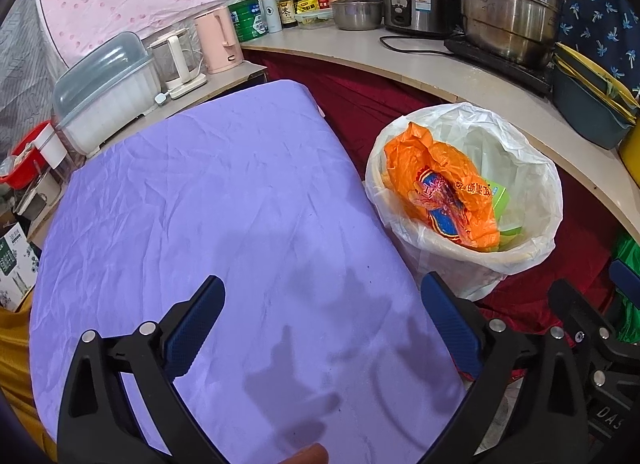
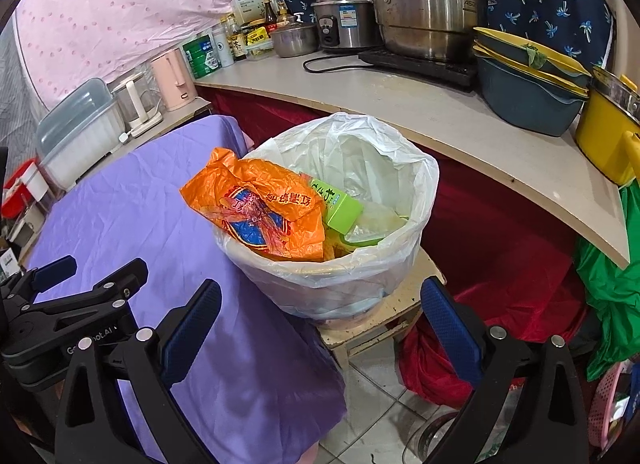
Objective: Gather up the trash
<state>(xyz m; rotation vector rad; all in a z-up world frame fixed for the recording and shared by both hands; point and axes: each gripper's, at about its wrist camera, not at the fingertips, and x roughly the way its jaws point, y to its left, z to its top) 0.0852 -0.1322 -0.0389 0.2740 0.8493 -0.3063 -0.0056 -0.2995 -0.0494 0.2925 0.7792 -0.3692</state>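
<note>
Black plastic grippers with blue textured pads

The left gripper (image 1: 322, 320) and right gripper (image 2: 320, 318) share black triangular-braced arms, silver round rivets, and dimpled blue fingers (image 2: 192, 328); white lettering marks the left gripper's body.

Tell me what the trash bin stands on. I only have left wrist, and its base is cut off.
Observer: It stands on a low cream stool, not on the floor. The bin sits near the stool's back edge.
Operator: Right gripper carrying anything?
Observer: No. The right gripper is open and empty, pointed at the bin.
Operator: What's next to the orange bag in there?
Observer: A green box tilted against the orange bag, its printed top face plain to see from the right wrist.
</note>
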